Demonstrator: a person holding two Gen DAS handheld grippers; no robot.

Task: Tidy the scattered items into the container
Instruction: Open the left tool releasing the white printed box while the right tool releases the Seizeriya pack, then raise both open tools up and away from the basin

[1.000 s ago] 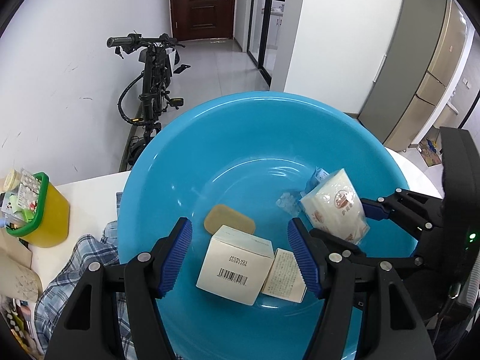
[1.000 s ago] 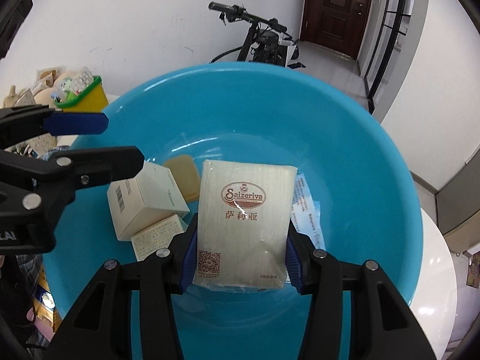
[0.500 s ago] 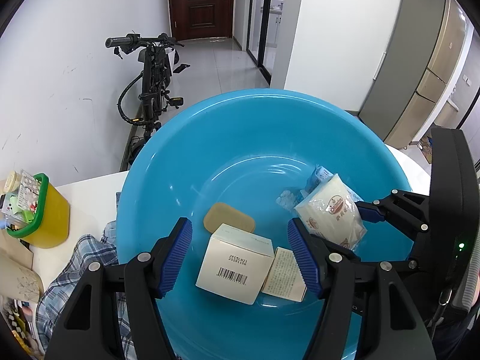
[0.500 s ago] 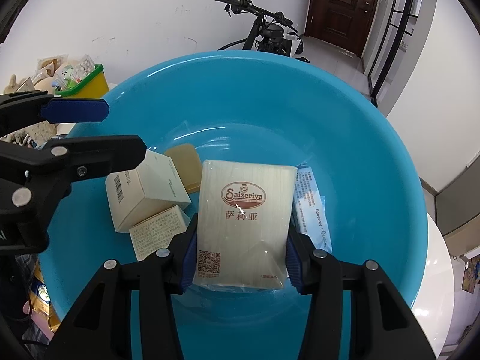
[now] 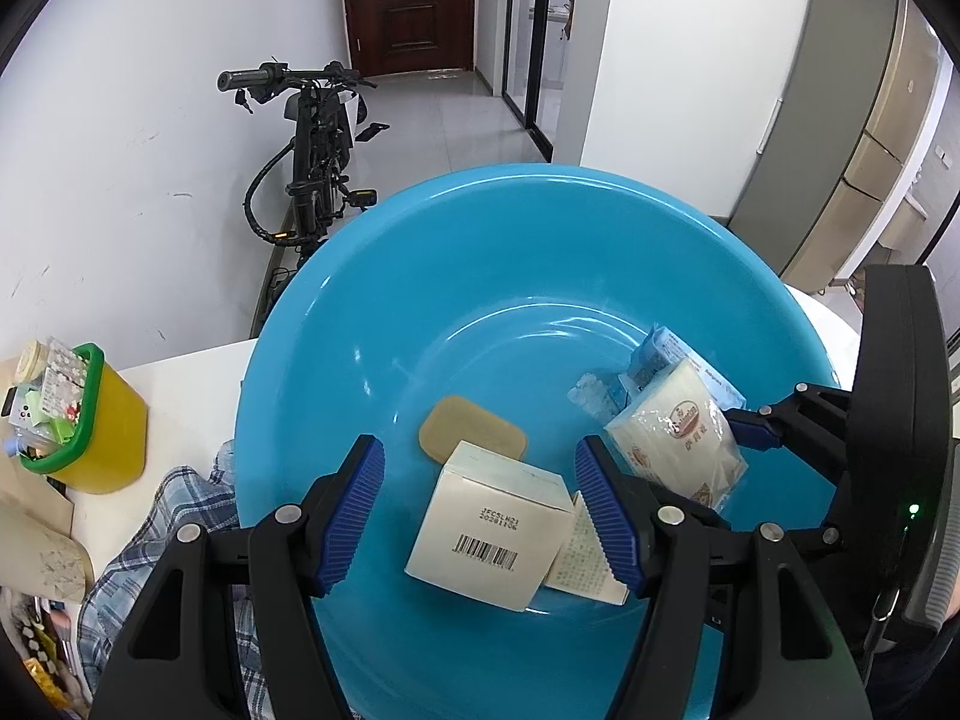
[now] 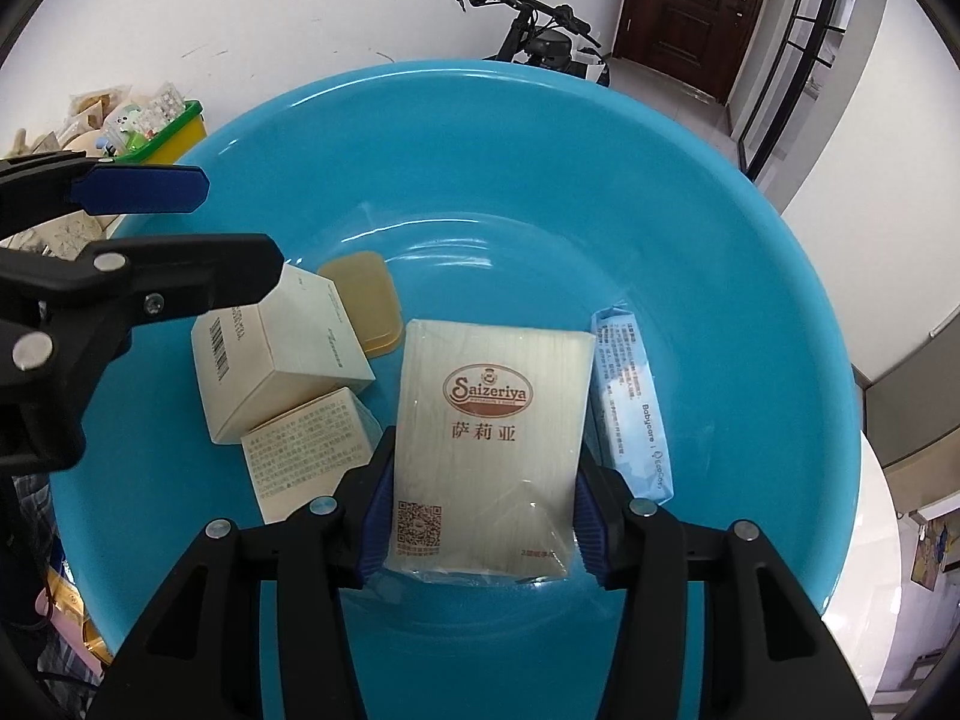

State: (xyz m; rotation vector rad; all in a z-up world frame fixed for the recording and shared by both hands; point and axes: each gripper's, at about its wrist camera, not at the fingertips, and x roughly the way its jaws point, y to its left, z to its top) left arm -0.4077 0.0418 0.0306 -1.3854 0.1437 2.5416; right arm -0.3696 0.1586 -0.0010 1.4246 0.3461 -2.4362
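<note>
A big blue basin (image 5: 480, 276) fills both views. On its floor lie a white barcoded box (image 5: 492, 528), a tan oval pad (image 5: 471, 435), a small printed box (image 5: 585, 564) and a light-blue packet (image 5: 660, 354). My left gripper (image 5: 477, 447) hangs open above the white box without touching it. My right gripper (image 6: 480, 480) is shut on a clear-wrapped Saizeriya napkin pack (image 6: 492, 420), held low inside the basin beside the light-blue packet (image 6: 630, 402). The pack's lower end is hidden between the pads.
A yellow bin with a green rim (image 5: 90, 420), stuffed with small packets, stands on the white table (image 5: 180, 378) to the left. A plaid cloth (image 5: 162, 516) lies against the basin. A bicycle (image 5: 312, 156) leans on the wall behind; a grey cabinet (image 5: 840, 120) stands at the right.
The right gripper has tipped slightly and carried the napkin pack a little lower into the basin. The left gripper and the items on the basin floor have not moved.
</note>
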